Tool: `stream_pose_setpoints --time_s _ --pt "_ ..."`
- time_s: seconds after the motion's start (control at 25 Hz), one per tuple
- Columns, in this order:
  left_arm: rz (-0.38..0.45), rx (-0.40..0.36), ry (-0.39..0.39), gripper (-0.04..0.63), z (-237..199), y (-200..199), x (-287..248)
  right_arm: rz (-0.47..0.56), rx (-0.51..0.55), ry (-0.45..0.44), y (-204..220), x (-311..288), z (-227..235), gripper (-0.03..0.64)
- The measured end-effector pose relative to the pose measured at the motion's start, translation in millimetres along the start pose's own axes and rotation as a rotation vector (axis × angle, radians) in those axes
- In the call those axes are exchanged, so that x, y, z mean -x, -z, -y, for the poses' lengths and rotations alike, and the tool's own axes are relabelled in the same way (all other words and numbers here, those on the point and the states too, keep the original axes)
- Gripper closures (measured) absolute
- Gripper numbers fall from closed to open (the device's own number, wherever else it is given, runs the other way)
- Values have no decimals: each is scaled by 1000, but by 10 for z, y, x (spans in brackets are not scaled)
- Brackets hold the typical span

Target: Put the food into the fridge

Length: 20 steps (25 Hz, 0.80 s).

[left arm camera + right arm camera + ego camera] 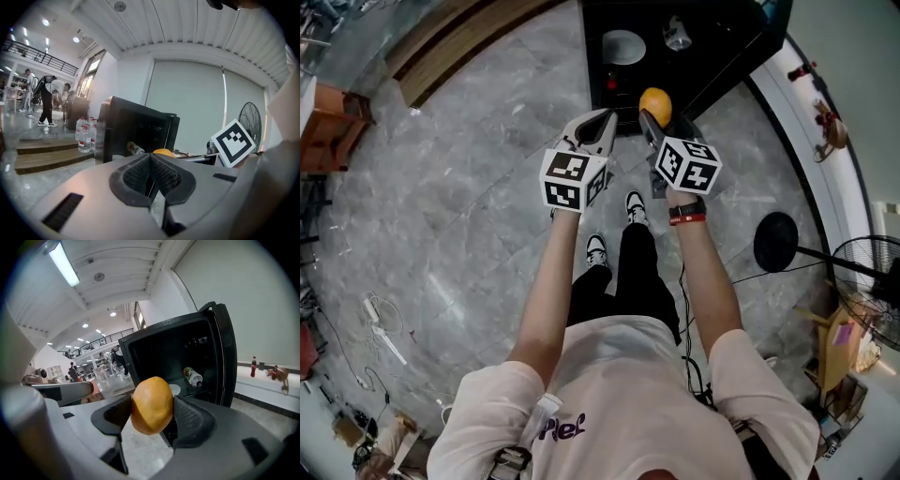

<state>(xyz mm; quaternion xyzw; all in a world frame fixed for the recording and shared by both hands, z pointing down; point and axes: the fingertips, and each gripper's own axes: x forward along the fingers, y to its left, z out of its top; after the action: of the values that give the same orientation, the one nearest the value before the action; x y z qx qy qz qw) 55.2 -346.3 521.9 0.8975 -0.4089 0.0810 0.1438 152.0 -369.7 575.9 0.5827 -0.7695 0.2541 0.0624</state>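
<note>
Looks about halfway: orange (151, 404) pinched between the right gripper (655, 105) jaws, spread wide, open fridge (216, 348) dead ahead. Left gripper (151, 161) closed up, holding nothing. Left to do: reach in, drop it near the bottle (192, 376).

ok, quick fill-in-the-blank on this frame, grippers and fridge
1. The right gripper holds an ___ between its jaws.
2. The left gripper has its jaws ___ and empty.
3. The fridge has its door ___.
4. Inside it a ___ lies on its side.
Missing: orange; shut; open; bottle.
</note>
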Motion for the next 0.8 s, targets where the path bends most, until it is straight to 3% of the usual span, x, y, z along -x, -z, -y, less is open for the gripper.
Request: stream_pose_setpoints --time_s 0.44,0.8 --pt "6 -5 -17 577 -307 243 -468 -17 112 -14 48 -837 261 318" --pt "7 -12 -36 577 -553 385 -766 -30 111 -37 148 -1482 397 316"
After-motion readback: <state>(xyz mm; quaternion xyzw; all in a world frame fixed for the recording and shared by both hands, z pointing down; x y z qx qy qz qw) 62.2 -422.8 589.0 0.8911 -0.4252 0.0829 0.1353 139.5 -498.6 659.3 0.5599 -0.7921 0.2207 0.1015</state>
